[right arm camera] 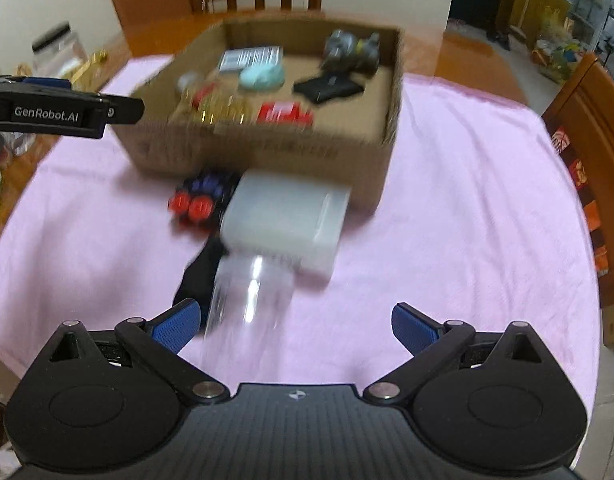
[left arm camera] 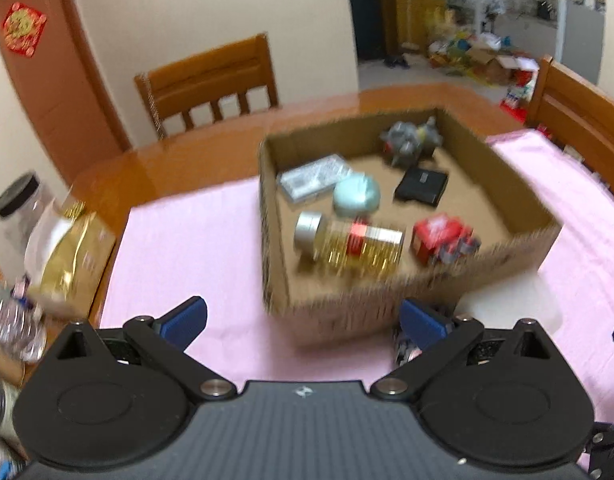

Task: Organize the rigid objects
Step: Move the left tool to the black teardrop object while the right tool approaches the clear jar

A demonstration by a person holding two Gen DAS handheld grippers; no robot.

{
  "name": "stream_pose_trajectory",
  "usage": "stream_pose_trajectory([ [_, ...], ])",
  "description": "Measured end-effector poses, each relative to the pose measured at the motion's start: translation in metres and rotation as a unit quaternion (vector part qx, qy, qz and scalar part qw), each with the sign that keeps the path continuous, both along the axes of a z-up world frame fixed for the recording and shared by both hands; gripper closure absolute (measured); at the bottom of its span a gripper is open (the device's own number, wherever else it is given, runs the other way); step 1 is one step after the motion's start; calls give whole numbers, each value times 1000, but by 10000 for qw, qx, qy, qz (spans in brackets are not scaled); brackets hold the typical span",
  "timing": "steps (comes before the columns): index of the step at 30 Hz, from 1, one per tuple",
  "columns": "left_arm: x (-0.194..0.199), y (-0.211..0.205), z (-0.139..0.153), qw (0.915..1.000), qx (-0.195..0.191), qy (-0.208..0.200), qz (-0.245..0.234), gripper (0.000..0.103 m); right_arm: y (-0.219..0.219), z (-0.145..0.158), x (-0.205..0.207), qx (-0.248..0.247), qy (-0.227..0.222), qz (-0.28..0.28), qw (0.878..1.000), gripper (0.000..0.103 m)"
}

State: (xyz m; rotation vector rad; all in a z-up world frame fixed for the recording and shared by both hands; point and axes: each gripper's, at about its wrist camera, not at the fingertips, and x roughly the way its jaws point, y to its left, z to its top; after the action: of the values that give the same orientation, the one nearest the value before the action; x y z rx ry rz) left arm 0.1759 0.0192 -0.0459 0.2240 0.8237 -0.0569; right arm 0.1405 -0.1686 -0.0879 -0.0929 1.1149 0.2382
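Observation:
A cardboard box [left arm camera: 275, 216] [right arm camera: 267, 152] stands on the pink cloth and holds a gold jar with a silver lid [left arm camera: 351, 246], a red box [left arm camera: 439, 234], a mint round case [left arm camera: 355, 194], a black wallet [left arm camera: 421, 186], a grey toy [left arm camera: 411, 138] and a clear flat pack [left arm camera: 313, 176]. In front of the box lie a white plastic box [right arm camera: 285, 216], a clear bottle [right arm camera: 251, 288], a red and blue toy [right arm camera: 201, 198] and a black item [right arm camera: 201, 276]. My left gripper [left arm camera: 303, 320] is open and empty before the box. My right gripper [right arm camera: 295, 326] is open, with the clear bottle between its fingers but not clamped.
The pink cloth [right arm camera: 467, 220] covers a wooden table [left arm camera: 211, 140]. Wooden chairs [left arm camera: 211, 80] [right arm camera: 587, 120] stand at the far side and the right. Jars, a gold bag [left arm camera: 67, 256] and bottles crowd the left edge. The left gripper shows in the right wrist view [right arm camera: 59, 110].

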Motion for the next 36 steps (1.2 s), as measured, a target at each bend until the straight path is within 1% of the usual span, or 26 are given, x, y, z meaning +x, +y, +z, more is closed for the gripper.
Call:
stream_pose_trajectory([
  [3, -7, 7, -11, 9996, -199, 159, 142, 1, 10, -10, -8, -92, 142, 105, 9998, 0],
  [5, -10, 11, -16, 9992, -302, 230, 139, 1, 15, -16, -11, -124, 231, 126, 9996, 0],
  [9, -15, 11, -23, 9993, -259, 269, -15, 1, 20, -24, -17, -312, 339, 115, 9989, 0],
  [12, -15, 11, -27, 9991, -283, 310, -79, 1, 16, -28, -20, -363, 427, 1, 9984, 0],
  [19, -14, 7, -34, 9976, -426, 444, -328, 1, -5, -29, -25, -555, 515, -503, 9959, 0],
  [24, -15, 1, -38, 9965, -437, 498, -511, 1, -23, -31, -26, -740, 528, -829, 9924, 0],
  [29, -14, 2, -39, 9964, -414, 513, -533, 1, -43, -32, -25, -863, 516, -1265, 9869, 0],
  [30, -14, 3, -39, 9965, -416, 513, -519, 1, -45, -30, -25, -834, 536, -1252, 9872, 0],
  [33, -13, 8, -39, 9967, -424, 503, -470, 1, -37, -15, -26, -611, 457, -929, 9927, 0],
  [36, -13, 12, -38, 9974, -396, 450, -401, 1, -20, 7, -25, -441, 63, -616, 9971, 0],
])
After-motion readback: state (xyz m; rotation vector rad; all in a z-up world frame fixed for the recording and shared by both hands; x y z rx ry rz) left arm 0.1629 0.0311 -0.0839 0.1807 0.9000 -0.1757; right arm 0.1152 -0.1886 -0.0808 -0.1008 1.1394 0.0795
